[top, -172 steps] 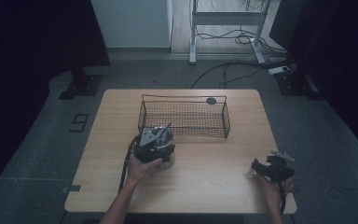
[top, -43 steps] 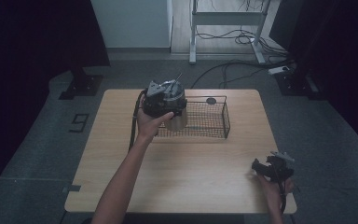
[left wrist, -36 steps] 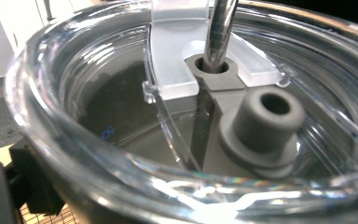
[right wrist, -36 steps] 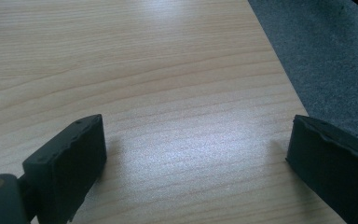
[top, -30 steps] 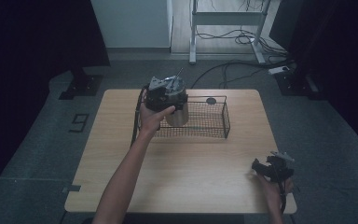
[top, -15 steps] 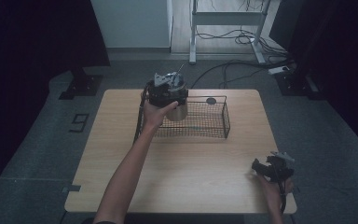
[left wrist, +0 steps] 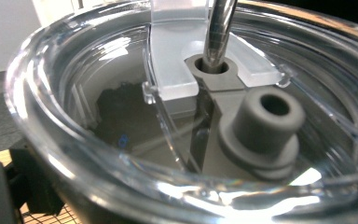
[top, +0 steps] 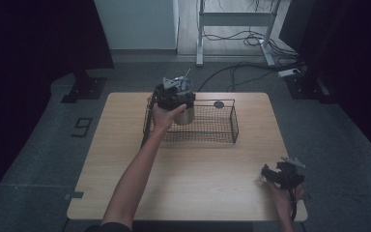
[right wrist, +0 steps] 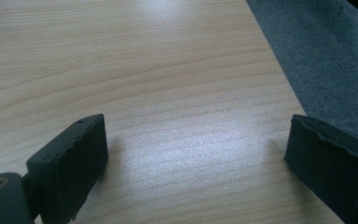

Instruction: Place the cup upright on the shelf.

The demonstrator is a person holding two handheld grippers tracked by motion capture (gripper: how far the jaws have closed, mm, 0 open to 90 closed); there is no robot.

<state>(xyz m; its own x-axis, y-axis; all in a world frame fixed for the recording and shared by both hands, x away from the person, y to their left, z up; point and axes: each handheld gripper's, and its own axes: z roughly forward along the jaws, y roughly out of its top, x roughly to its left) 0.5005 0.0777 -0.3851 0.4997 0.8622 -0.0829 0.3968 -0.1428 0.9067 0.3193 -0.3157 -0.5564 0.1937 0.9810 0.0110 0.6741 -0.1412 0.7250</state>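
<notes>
Clamped with the left gripper (top: 178, 99) on the metal cup (top: 187, 116), jaws set wide against its upper wall just under the clear lid (left wrist: 98, 84), a steel straw (left wrist: 218, 28) standing up through the lid's hole. Held upright over the left end of the wire basket (top: 222, 137), lower part apparently already below the rim; impossible to tell whether the base touches the mesh floor. Parked well apart at the near right corner of the table (top: 198, 188): the right gripper (right wrist: 196, 154), jaws spread wide with nothing but bare wood between them. Judged as the lowering step, with release not yet done. Main risk: letting go before the base is seated, dropping the cup so that it lands tilted on the wire and tips, straw rattling loose or lid popping. Second risk: clipping the basket's left wall or rim on the way down, close as the cup is to that end, which could drag the light basket across the table or cock the cup in the grip. Third: smooth metal under the jaws, so a slip if the hold loosens early. Best lowered straight and opened only once settled.
</notes>
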